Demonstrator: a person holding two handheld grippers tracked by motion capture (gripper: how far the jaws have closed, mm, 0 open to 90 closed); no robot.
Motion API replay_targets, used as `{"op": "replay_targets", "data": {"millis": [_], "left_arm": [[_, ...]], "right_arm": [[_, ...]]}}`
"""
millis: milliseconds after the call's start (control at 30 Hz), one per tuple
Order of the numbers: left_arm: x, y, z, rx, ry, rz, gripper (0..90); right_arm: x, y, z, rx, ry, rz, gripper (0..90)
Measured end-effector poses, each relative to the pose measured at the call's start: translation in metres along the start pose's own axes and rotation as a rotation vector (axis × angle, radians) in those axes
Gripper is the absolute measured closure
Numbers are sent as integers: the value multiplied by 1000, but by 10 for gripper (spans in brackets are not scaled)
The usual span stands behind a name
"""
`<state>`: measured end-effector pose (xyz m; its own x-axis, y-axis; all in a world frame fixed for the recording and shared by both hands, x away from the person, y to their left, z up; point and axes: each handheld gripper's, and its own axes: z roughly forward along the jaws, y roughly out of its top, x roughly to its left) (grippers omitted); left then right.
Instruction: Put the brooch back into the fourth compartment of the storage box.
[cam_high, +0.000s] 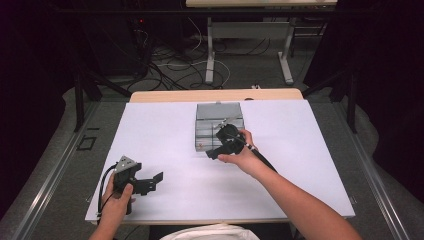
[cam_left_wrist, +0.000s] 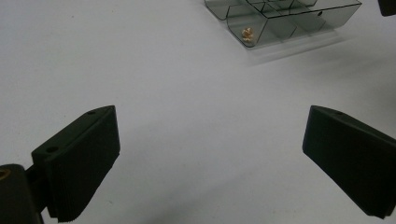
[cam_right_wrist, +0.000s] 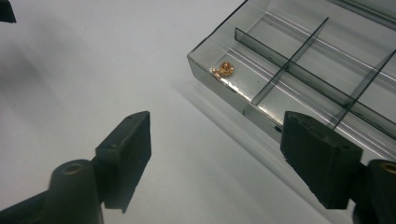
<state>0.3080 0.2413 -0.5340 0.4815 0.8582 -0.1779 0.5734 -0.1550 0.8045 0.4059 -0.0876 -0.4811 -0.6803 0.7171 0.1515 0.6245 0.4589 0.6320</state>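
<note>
Fingers, right gripper (cam_right_wrist: 215, 154): spread wide with nothing between them, one jaw over the bare white sheet, the other at the near wall of the box.
Fingers, left gripper (cam_left_wrist: 210, 163): also spread wide and empty, above the white sheet (cam_high: 165, 125), well apart from the box.
Box: clear divided box (cam_high: 218, 127) with its lid open, standing on the far middle of the sheet.
Gold bits: a small gold cluster (cam_right_wrist: 224, 70) lies in a corner compartment, close against the outer wall; the left gripper view shows it too (cam_left_wrist: 246, 33).
Other compartments: they look empty, as far as can be told.
Right hand (cam_high: 240, 156): holds its gripper at the box's near edge in the high view.
Step in hand: probably the right gripper lining up on the box, either to reach for the gold bits or to handle the box itself; which one cannot be told.
Next move: if the gold bits are wanted, tilt the jaws down into that corner compartment and close gently, since the cluster is tiny and hugs the wall.
</note>
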Motion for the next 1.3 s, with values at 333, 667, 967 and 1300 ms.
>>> {"op": "replay_targets", "data": {"millis": [333, 667, 967, 1300], "left_arm": [[0, 0, 0, 11, -4, 4, 43], [-1, 0, 1, 3, 0, -1, 43], [-1, 0, 1, 4, 0, -5, 43], [-2, -1, 1, 5, 5, -8, 43]], "right_arm": [[-5, -16, -18, -53, -22, -10, 155], [-21, -35, -40, -80, -60, 9, 67], [-36, -54, -56, -98, -93, 38, 0], [-46, -77, -68, -121, -142, 55, 0]]}}
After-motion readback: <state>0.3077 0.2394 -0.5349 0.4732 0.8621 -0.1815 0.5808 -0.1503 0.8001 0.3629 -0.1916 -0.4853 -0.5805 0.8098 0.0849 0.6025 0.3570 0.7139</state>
